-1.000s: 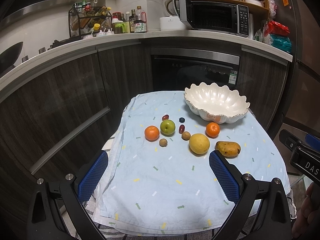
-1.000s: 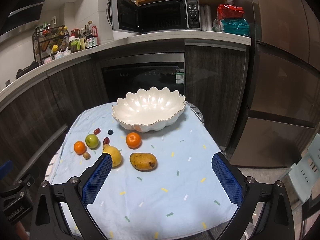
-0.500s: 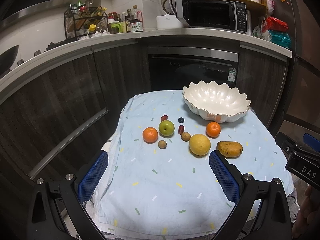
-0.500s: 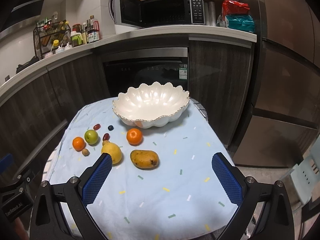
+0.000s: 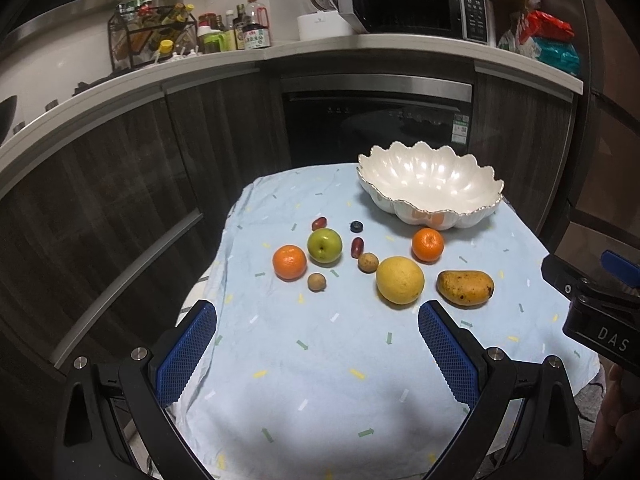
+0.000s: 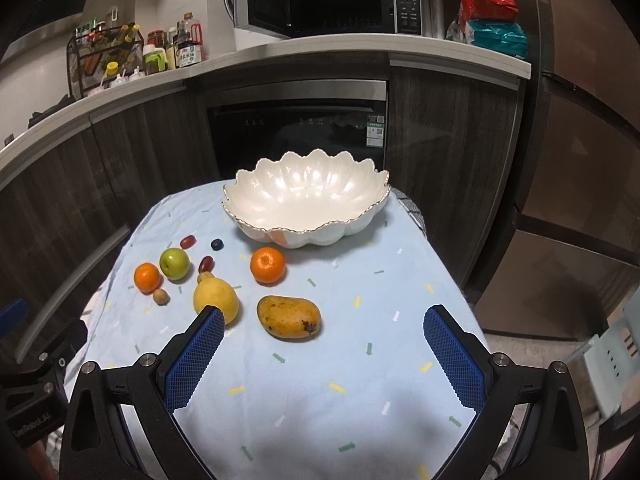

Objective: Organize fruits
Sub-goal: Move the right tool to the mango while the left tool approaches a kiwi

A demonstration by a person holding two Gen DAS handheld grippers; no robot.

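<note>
Left wrist view: right gripper [image 5: 600,312], reading "DAS", and left gripper [image 5: 318,340] both spread, holding nothing.

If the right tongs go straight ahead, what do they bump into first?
Probably the mango: it lies nearest, between the open right tongs and the bowl, though slightly left of centre, so depth is unclear.

There were two oranges [image 5: 289,261] [image 5: 427,244], one green apple [image 5: 324,245], one yellow citrus [image 5: 399,280], one mango [image 5: 465,287], two longans [image 5: 316,281] [image 5: 368,262], two red grapes [image 5: 319,223] [image 5: 357,247], one blueberry [image 5: 356,226] and one bowl [image 5: 428,184].
</note>
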